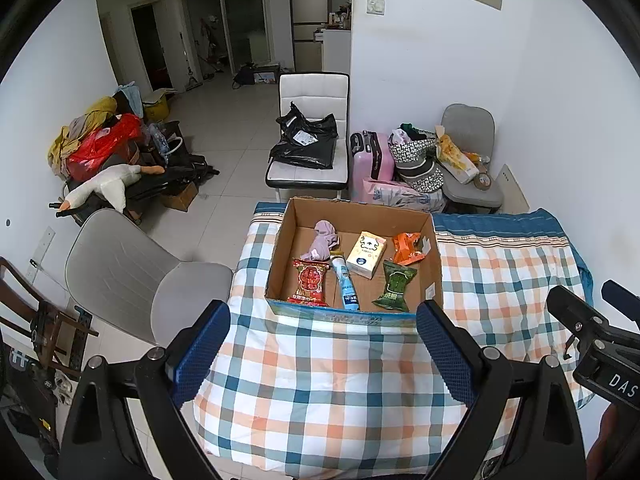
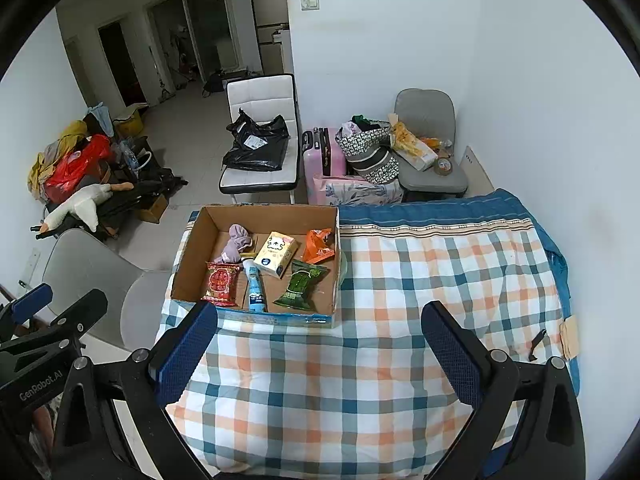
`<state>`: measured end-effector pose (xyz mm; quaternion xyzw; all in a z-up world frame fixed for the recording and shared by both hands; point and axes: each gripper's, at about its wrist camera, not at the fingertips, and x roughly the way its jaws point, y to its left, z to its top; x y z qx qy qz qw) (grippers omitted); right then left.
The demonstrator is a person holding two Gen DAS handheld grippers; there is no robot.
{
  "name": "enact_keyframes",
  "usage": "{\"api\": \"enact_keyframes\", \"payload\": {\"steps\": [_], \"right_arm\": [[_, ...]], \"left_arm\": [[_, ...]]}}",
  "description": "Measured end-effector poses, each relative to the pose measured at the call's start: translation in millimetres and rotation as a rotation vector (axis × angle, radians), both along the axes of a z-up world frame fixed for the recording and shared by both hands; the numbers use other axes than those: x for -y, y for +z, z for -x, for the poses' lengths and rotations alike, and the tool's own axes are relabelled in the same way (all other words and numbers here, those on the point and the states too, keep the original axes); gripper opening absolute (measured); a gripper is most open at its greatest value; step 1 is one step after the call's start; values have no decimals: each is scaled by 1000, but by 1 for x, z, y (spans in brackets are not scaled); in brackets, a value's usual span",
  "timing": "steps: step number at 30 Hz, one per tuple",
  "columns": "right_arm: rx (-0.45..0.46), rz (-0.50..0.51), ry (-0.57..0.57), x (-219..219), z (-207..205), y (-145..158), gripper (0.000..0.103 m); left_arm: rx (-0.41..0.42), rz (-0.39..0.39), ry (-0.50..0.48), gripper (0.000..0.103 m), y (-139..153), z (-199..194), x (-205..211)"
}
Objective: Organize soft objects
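Observation:
An open cardboard box stands on the checkered quilt. In it lie a mauve cloth, a tissue pack, a red snack bag, a green snack bag, an orange bag and a blue tube. My left gripper is open and empty, in front of the box. My right gripper is open and empty, right of it.
A grey chair stands left of the bed. A white chair with a black bag, a pink suitcase and another loaded chair stand behind. A pile with a plush goose lies left.

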<state>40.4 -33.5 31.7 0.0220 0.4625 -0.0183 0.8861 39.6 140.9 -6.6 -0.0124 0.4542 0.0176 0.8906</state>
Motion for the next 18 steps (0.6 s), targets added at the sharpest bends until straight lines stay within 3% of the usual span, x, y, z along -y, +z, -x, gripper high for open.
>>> {"api": "enact_keyframes", "payload": {"steps": [18], "right_arm": [[1, 1, 1, 1, 1, 0, 103]], "left_arm": [[0, -2, 8, 95, 4, 0, 1]]}}
